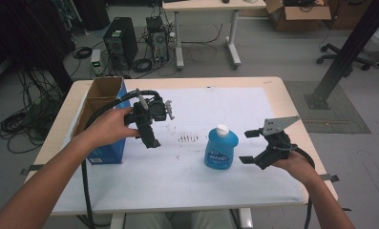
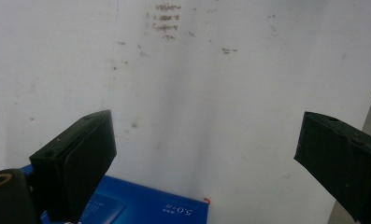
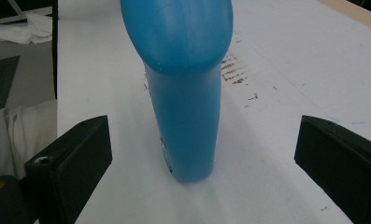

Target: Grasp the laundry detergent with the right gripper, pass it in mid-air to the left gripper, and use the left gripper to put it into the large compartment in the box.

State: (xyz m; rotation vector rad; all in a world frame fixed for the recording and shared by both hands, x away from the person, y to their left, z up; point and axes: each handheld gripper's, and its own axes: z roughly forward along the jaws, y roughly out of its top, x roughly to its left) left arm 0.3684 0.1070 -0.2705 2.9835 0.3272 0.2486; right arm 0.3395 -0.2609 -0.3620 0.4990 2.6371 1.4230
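Observation:
A blue plastic bottle (image 1: 221,148) with a white cap stands upright on the white table cover (image 1: 177,176), right of centre. My right gripper (image 1: 248,147) sits just to its right, open, with the jaws wide and pointed at the bottle. In the right gripper view the bottle (image 3: 188,116) stands just ahead of the gap between the jaws, untouched by either one. My left gripper (image 1: 153,129) hangs above the table's left-centre, pointing down, open and empty. In the left gripper view its jaws (image 2: 204,154) frame bare cover and a corner of a blue box (image 2: 141,205).
An open cardboard box with blue printed sides (image 1: 103,119) stands at the table's left edge, next to my left hand. Small brown marks (image 1: 188,138) dot the cover between the grippers. On the floor beyond are a computer tower (image 1: 120,45), cables and a second table (image 1: 206,5).

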